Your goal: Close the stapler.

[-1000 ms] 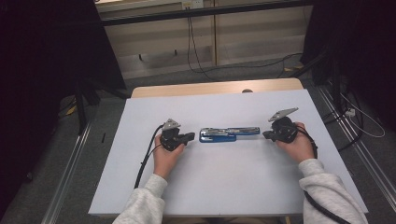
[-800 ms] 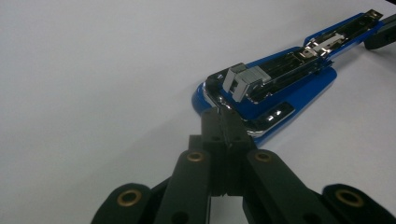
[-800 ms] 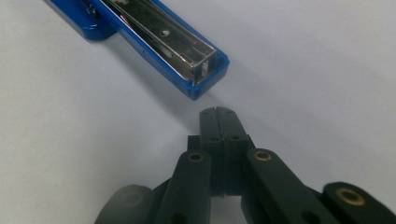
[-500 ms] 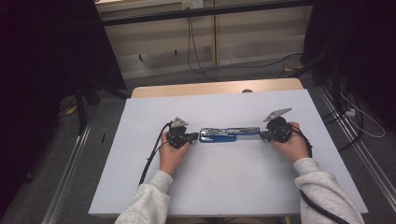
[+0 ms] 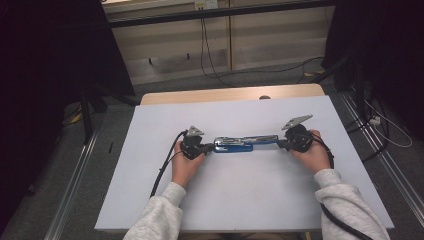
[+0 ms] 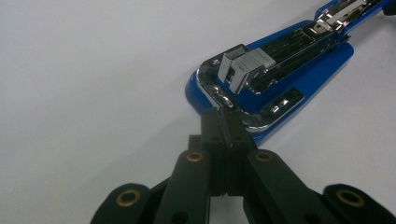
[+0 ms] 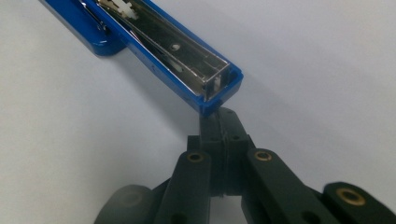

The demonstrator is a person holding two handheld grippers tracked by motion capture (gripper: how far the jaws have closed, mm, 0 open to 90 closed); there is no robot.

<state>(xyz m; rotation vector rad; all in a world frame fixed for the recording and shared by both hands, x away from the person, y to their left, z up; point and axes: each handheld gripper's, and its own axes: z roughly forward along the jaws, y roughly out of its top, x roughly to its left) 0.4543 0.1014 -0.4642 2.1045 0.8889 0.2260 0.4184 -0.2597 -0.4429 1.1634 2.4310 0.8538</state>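
The stapler (image 5: 245, 143), blue with a chrome magazine and swung fully open, lies flat on the white counter (image 5: 250, 200) with its long axis running from the person's left to right, and everything here turns on that axis: a gripper sits at each end of it, pointing inward along the line.

Nearest the person, the left hand (image 5: 184, 167) and right hand (image 5: 312, 157) rest just on the near side of the stapler, each holding its gripper level with it. The left gripper (image 6: 223, 122) has its fingers (image 6: 212, 133) pressed together with nothing between them, their tips touching the rounded chrome-and-blue end of the stapler's base, just below the grey pusher block (image 6: 245, 67). The right gripper (image 7: 219, 120) is likewise fully closed and empty; its fingers (image 7: 231, 128) butt against the square blue end of the opened arm, where the staple channel (image 7: 173, 46) lies face up.

Both ends are equally close to their gripper, so neither hand is nearer. As I judge it, the closed tips bracket the stapler end to end, suited to nudging or steadying it lengthwise rather than gripping it.

Beyond the stapler, the counter's far wooden edge (image 5: 230, 95) lies well apart.
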